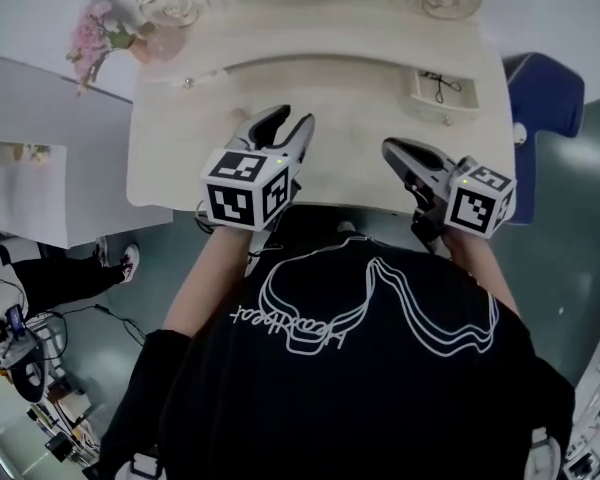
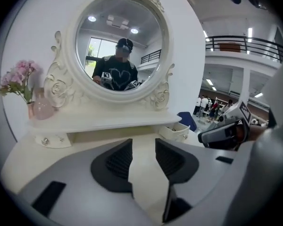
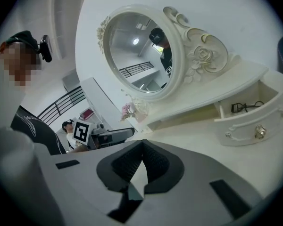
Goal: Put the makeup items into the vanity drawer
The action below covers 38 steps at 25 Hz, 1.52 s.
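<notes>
My left gripper [image 1: 291,125] hovers over the left half of the cream vanity top [image 1: 350,118]. Its jaws stand apart with nothing between them; the left gripper view shows bare tabletop through the gap of that gripper [image 2: 144,144]. My right gripper [image 1: 393,149] is over the front right of the top, and its tips meet with nothing held [image 3: 142,143]. At the back right a small drawer [image 1: 446,94] is pulled out, its front [image 3: 249,126] facing the right gripper. A black wire-handled tool [image 3: 245,107] lies inside it.
A round mirror [image 2: 119,46] in a carved frame stands at the back of the vanity. A pink vase of flowers [image 1: 105,33] sits at the back left, above a closed left drawer [image 2: 51,139]. A dark blue seat [image 1: 548,98] stands right of the table.
</notes>
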Each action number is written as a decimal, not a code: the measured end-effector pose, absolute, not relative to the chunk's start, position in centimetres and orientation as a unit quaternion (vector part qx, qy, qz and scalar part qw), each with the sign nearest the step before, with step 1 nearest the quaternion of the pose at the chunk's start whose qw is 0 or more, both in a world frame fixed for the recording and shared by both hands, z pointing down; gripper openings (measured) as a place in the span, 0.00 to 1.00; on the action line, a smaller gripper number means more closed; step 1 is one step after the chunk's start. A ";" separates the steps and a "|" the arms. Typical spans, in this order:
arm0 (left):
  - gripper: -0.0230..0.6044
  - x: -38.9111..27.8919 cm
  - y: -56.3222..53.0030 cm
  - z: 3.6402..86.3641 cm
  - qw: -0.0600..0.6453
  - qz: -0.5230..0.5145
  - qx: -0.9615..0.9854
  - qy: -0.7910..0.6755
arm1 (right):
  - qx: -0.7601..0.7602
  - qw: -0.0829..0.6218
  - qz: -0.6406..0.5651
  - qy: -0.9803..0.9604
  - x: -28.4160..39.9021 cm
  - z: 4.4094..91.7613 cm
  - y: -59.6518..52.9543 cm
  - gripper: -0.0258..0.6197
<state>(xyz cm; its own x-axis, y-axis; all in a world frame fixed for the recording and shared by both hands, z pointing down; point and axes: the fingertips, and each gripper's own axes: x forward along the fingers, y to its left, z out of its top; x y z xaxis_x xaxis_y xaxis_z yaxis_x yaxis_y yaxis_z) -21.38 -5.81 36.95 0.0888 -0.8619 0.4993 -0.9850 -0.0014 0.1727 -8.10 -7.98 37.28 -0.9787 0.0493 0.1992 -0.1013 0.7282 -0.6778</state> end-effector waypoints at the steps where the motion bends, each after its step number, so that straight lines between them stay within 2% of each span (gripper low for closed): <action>1: 0.27 -22.2 -5.4 37.1 0.244 0.127 0.689 -0.670 | 0.009 0.105 0.368 -0.924 -8.7 37.3 -7.9 0.05; 7: 0.31 -27.3 -3.2 38.5 0.245 0.139 0.642 -0.713 | -0.018 0.121 0.369 -0.921 -11.8 37.8 -7.5 0.05; 13: 0.41 -31.7 -1.9 40.8 0.259 0.155 0.600 -0.741 | -0.027 0.136 0.378 -0.915 -13.6 38.9 -7.6 0.05; 18: 0.57 -34.3 -1.9 42.3 0.246 0.180 0.570 -0.763 | -0.024 0.144 0.383 -0.912 -14.1 39.7 -8.3 0.05; 23: 0.62 -35.6 -2.0 44.9 0.268 0.194 0.554 -0.763 | -0.023 0.151 0.386 -0.910 -14.8 40.4 -8.8 0.05; 29: 0.61 -36.5 -1.8 47.8 0.288 0.216 0.542 -0.759 | -0.022 0.153 0.387 -0.909 -15.6 40.5 -9.5 0.05; 34: 0.55 -36.7 -1.5 49.3 0.311 0.238 0.535 -0.748 | -0.023 0.156 0.390 -0.907 -16.0 40.7 -9.4 0.05; 38: 0.45 -36.7 -1.2 50.1 0.330 0.249 0.530 -0.741 | -0.022 0.157 0.395 -0.905 -16.2 41.0 -9.4 0.05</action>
